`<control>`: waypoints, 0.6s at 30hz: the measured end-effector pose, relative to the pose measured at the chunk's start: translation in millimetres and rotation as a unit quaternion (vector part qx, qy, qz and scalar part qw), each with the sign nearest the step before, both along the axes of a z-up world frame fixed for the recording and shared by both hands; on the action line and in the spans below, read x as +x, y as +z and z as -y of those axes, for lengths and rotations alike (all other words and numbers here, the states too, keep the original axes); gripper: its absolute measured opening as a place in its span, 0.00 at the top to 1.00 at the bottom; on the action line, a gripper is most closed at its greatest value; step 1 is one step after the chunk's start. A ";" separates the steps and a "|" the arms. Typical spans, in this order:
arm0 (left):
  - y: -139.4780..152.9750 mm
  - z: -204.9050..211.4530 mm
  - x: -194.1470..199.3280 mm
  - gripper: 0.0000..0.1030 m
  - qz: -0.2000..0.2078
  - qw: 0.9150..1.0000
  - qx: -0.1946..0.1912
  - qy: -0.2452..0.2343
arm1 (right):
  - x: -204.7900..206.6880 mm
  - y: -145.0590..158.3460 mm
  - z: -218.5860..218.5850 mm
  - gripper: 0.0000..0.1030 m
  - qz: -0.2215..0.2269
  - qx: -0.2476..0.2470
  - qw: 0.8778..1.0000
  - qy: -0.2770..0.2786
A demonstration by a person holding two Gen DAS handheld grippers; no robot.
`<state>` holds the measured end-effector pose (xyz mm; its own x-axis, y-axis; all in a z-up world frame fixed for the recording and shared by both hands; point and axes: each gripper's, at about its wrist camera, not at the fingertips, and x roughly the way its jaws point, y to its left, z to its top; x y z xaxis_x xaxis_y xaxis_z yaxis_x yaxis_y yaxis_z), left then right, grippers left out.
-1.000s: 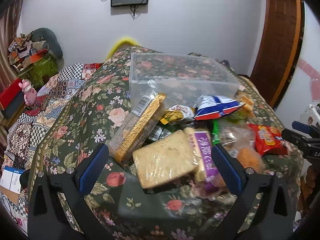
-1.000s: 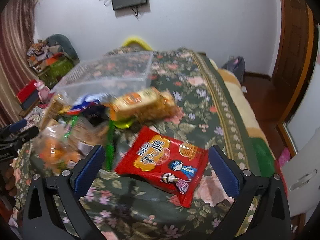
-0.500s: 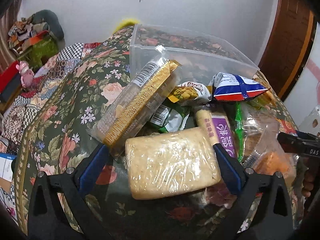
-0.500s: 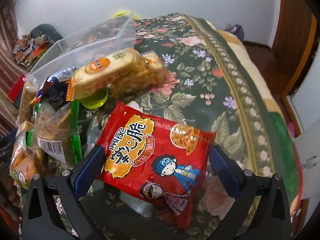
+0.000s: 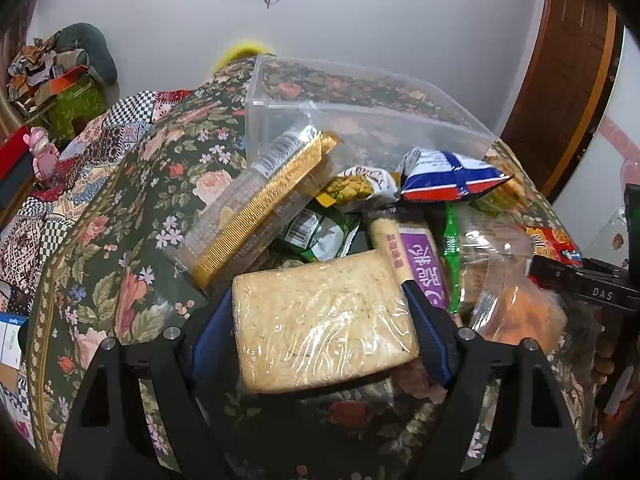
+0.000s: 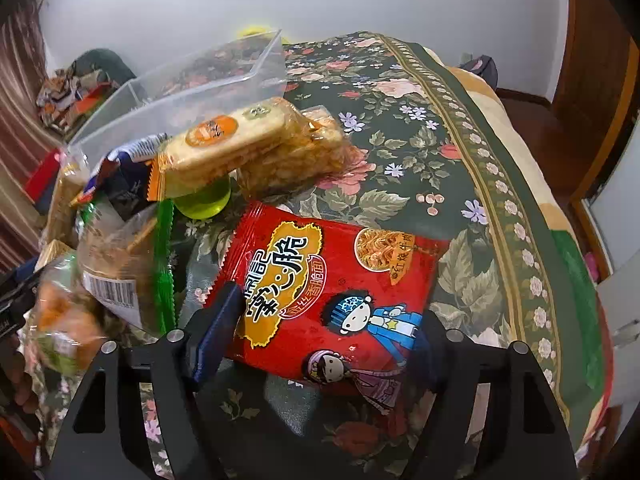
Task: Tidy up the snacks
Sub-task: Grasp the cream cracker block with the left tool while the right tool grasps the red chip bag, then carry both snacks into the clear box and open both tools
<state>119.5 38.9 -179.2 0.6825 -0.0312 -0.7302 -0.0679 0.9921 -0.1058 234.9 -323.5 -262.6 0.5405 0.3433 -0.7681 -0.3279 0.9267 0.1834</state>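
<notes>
1. Two snacks sit between my jaws, on the floral cloth (image 5: 120, 216) in front of the clear bin (image 5: 360, 120).
2. My left gripper (image 5: 320, 320) is closing on a pale cake (image 5: 324, 320) in clear wrap; blue pads touch both sides.
3. My right gripper (image 6: 324, 320) is closing on a glossy red packet (image 6: 332, 288) with cartoon figures; its left pad touches, its right pad is hidden.

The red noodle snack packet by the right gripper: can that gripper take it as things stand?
Probably yes. The red noodle snack packet lies flat on the floral cover, topmost and unobstructed, already between the right gripper's closing jaws. The left pad looks at its edge; the right pad is hidden under the packet's corner.
</notes>
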 end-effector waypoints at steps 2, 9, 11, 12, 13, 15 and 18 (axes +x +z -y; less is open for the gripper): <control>8.7 1.8 -5.1 0.21 0.012 1.000 0.006 -0.001 | -1.0 2.7 2.9 0.37 0.001 0.008 1.000 -0.002; 34.5 -0.9 -10.3 0.21 0.041 0.999 0.003 0.002 | 3.9 21.9 10.0 0.72 0.011 0.043 0.999 0.001; 41.9 -0.6 -11.6 0.21 0.049 0.999 0.004 0.005 | 4.4 24.0 7.6 0.73 0.014 0.040 0.999 0.003; 45.0 -0.2 -12.1 0.21 0.054 0.999 0.005 0.005 | 3.1 24.8 6.1 0.73 0.018 0.037 0.999 0.005; 48.4 0.0 -12.4 0.22 0.058 0.998 0.007 0.005 | 1.9 25.6 4.9 0.74 0.021 0.035 0.999 0.005; 54.3 0.6 -12.8 0.21 0.064 0.998 0.009 0.003 | -0.5 31.0 3.5 0.76 0.029 0.039 0.999 0.008; 62.4 1.4 -11.6 0.21 0.073 0.997 0.016 0.002 | -1.0 41.5 2.7 0.81 0.044 0.042 0.998 0.012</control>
<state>107.9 37.5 -116.8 0.7821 -0.0072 -0.6231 -0.0578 0.9948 -0.0841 233.8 -326.3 -221.2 0.5962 0.4170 -0.6861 -0.3673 0.9015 0.2288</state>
